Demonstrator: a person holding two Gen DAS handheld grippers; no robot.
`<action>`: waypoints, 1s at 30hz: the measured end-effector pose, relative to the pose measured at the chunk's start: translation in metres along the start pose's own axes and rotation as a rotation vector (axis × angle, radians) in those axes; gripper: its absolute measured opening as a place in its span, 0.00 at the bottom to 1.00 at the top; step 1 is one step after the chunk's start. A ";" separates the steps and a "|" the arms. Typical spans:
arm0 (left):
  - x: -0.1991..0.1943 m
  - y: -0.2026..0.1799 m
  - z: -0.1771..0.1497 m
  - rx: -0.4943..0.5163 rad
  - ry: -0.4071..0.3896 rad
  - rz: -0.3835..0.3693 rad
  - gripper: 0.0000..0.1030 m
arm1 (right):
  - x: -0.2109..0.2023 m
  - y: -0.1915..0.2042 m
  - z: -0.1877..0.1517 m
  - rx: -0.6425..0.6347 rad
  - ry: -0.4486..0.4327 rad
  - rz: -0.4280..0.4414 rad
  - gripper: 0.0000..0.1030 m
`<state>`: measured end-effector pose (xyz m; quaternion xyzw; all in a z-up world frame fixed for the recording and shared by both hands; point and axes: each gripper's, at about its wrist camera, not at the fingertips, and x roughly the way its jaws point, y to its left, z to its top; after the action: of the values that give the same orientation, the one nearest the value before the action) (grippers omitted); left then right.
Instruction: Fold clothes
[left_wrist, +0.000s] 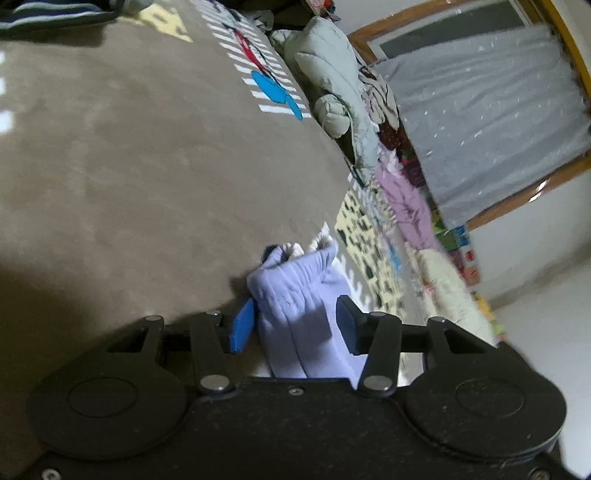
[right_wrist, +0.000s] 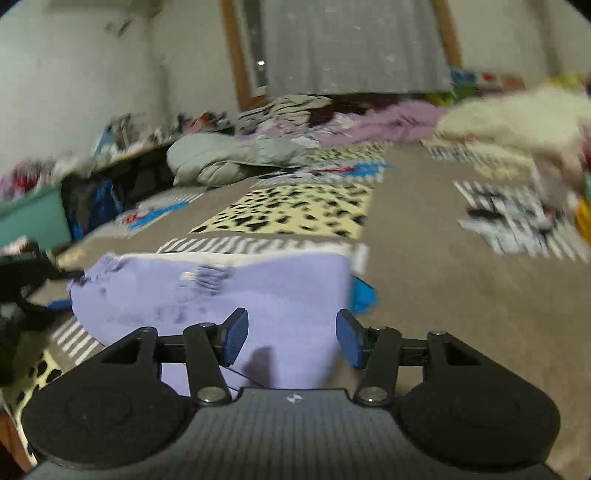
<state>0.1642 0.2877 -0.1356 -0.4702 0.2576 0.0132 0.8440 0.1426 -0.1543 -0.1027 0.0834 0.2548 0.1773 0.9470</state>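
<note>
The task's thing is a pale lavender, soft knit garment (right_wrist: 221, 291) lying on a grey-brown bed cover (right_wrist: 443, 295) with patches of zebra stripe and leopard spot. In the right wrist view it lies spread directly ahead of and under the right gripper (right_wrist: 291, 338), its long axis running left to right across the view; its right edge ends slightly right of the gripper's centre line, above a scrap of bright blue cloth (right_wrist: 364, 299). The jaws of the right gripper stand apart, with lavender fabric visible in the gap but neither blue pad touching it so far as can be seen.

In the left wrist view the left gripper (left_wrist: 295, 328) has a bunched, ribbed end of the same garment (left_wrist: 295, 295) rising between its blue pads. The jaws are parted. The left pad lies against the cloth; the right pad shows a little shadowed gap, so a firm clamp cannot be confirmed.

Judgement: the left gripper is nearer to a hold, at the garment's left end; the right gripper sits over the body, and would need to move right and down to meet the right edge.

A heap of unfolded clothes (right_wrist: 332, 122) lies far across the bed, below a grey curtain (right_wrist: 351, 44).

Dark marks on the lavender fabric (right_wrist: 207, 277) may be a print; motion blur makes them unreadable. No brand or label can be read.
</note>
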 end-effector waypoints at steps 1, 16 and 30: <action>0.001 -0.005 -0.003 0.025 -0.016 0.016 0.24 | 0.000 -0.015 -0.007 0.044 0.004 0.013 0.52; -0.037 -0.184 -0.104 0.746 -0.348 0.033 0.19 | 0.010 -0.112 -0.037 0.558 -0.018 0.293 0.57; 0.049 -0.218 -0.300 1.677 -0.398 0.194 0.19 | 0.020 -0.138 -0.041 0.772 -0.052 0.401 0.56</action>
<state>0.1375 -0.0847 -0.1140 0.3422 0.0688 -0.0273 0.9367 0.1784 -0.2714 -0.1816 0.4837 0.2569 0.2474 0.7993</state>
